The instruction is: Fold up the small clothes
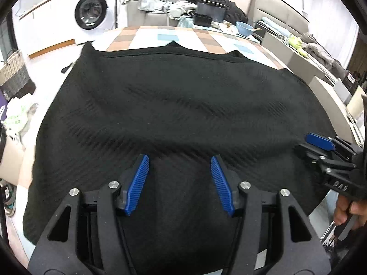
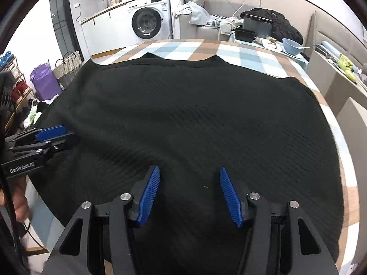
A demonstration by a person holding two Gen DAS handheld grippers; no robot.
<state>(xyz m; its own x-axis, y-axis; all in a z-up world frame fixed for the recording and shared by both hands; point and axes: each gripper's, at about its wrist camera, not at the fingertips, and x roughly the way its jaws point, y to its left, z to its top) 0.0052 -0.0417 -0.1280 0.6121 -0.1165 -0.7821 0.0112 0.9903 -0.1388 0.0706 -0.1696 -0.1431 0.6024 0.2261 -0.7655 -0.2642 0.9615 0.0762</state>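
Observation:
A black textured garment (image 1: 174,105) lies spread flat over a checkered table (image 1: 146,36) and covers most of it, with its near part hanging past the front edge. My left gripper (image 1: 179,160) hovers over the garment's near middle, blue pads apart and nothing pinched between them. In the right wrist view the same garment (image 2: 195,114) fills the frame, and my right gripper (image 2: 190,169) stands open above its near part. Each gripper shows from the side in the other's view: the right one (image 1: 307,143) at the garment's right edge, the left one (image 2: 66,134) at its left edge.
A blue bowl (image 2: 290,43) and black bins (image 2: 245,34) stand at the table's far right. Behind are a washing machine (image 2: 146,23) and a sofa with heaped clothes (image 2: 197,13). A wicker basket (image 2: 68,65) and a purple bag (image 2: 44,82) stand on the floor to the left.

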